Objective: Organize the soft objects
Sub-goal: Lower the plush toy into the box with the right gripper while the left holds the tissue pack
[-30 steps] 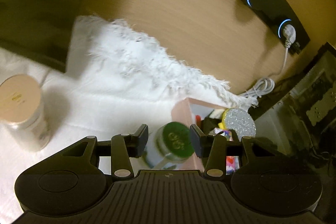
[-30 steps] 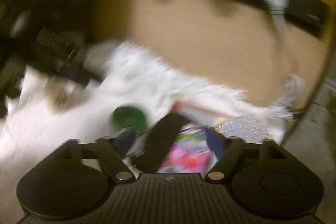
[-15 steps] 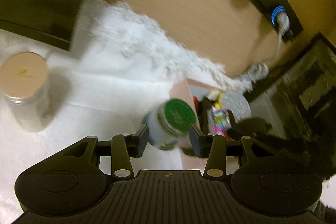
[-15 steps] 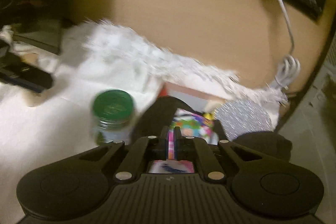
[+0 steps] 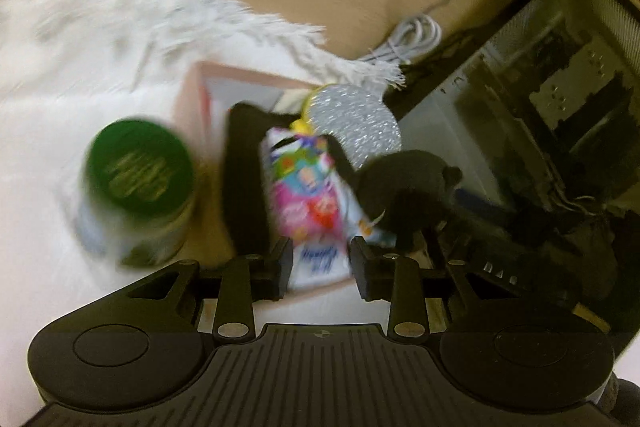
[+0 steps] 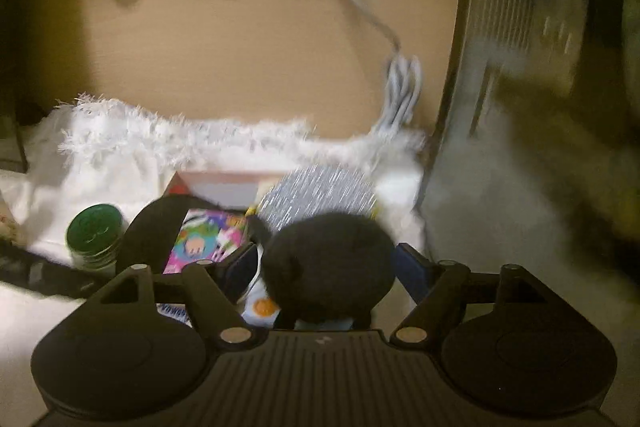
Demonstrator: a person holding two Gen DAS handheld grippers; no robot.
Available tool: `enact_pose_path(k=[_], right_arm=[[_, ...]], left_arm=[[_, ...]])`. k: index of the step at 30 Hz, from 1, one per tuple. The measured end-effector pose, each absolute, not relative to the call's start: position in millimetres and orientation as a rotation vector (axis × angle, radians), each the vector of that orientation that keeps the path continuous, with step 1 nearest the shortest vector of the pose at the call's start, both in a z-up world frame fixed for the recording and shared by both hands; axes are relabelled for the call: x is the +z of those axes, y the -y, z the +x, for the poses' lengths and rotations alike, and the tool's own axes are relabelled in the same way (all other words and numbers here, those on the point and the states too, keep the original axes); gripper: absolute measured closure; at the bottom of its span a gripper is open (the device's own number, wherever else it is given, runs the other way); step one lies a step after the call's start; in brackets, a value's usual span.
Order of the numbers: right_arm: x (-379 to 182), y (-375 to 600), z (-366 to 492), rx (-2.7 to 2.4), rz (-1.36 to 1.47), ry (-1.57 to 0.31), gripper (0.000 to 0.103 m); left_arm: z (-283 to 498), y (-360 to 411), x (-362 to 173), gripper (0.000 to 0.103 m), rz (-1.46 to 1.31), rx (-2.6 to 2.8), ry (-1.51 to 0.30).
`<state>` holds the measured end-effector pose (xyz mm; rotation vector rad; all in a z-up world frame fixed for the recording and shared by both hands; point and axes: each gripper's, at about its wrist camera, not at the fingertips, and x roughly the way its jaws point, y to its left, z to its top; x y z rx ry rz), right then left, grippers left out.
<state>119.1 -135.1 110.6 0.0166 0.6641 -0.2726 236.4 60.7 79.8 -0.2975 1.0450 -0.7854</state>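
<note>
Left wrist view: the left gripper point(image 5: 318, 261) is sitting low in the middle of the frame, its jaws partly apart and having just been closing. Nothing is pressed between the pads; the lower edge of the colourful packet point(image 5: 308, 195) is showing in the gap, but I cannot tell that it is being touched. The packet is lying in the pink box point(image 5: 192, 99) at centre, beside a black strap point(image 5: 244, 187) and a glittery disc point(image 5: 356, 123). A black pom-pom point(image 5: 404, 187), the soft thing in hand, is sitting at the box's right edge, centre right. The green-lidded jar point(image 5: 138, 169) is standing left of the box on the white cloth point(image 5: 80, 39).

Right wrist view: the right gripper point(image 6: 326, 267) is at lower centre, jaws wide and having just been opening. The pom-pom point(image 6: 328, 259) is filling the space between them, yet the blue pads are standing clear of its sides, so it is lying loose, not gripped. It is resting over the box's right part, in front of the disc point(image 6: 320, 195), with the packet point(image 6: 204, 235) to its left and the jar point(image 6: 94, 231) at lower left. The cable point(image 6: 400, 83) is hanging at upper right.

The step in hand looks like letting the pom-pom go into the box. The next move probably calls for lifting the right gripper straight away without dragging the fluff, then finding another soft thing.
</note>
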Motion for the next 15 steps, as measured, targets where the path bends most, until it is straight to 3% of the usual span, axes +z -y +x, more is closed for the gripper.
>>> enact_pose_path(k=[7,15], right_arm=[[91,137,149,-0.141,0.039,-0.671,0.042],[98,144,146,-0.084,0.085,-0.649,0.045]], left_arm=[[263,-17,70,0.089,-0.197,-0.764,-1.061],[273,-18,71,0.089,-0.207,-0.724,-1.067]])
